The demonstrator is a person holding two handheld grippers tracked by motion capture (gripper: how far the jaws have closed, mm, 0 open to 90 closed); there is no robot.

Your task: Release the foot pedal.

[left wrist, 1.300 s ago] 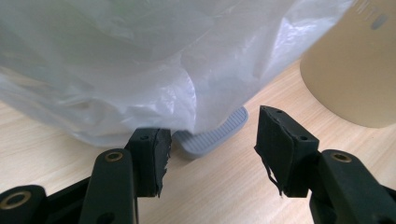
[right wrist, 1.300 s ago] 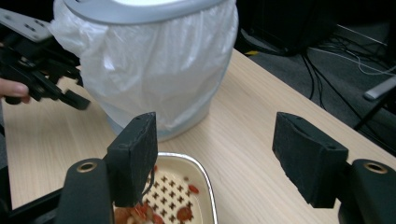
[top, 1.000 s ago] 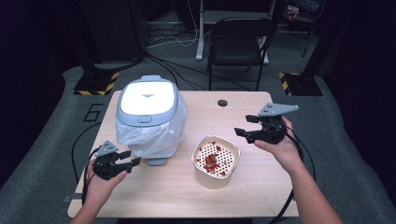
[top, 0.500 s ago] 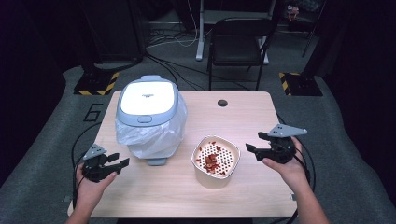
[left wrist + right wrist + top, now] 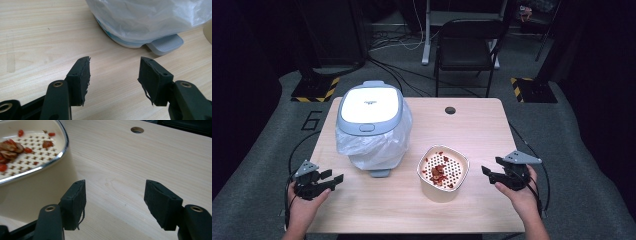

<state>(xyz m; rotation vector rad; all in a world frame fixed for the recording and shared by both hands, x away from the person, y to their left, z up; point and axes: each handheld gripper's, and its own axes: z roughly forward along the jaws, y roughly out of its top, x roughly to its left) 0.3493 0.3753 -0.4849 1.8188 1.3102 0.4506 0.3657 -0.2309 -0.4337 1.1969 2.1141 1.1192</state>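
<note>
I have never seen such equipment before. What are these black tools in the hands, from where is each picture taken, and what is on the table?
A person sits at a wooden table and holds one hand tool in each hand. Each tool is a gripper with two black jaws that open and close.

The high view is taken from above and shows the whole table. There the left gripper is at the lower left and the right gripper at the lower right.

The other two pictures come from small cameras mounted on the grippers, looking along their jaws.

On the table stands a small pedal bin with a white lid and a plastic liner bag. Beside it is a cream strainer bowl with red food pieces inside.

Both grippers are open and hold nothing.
</note>
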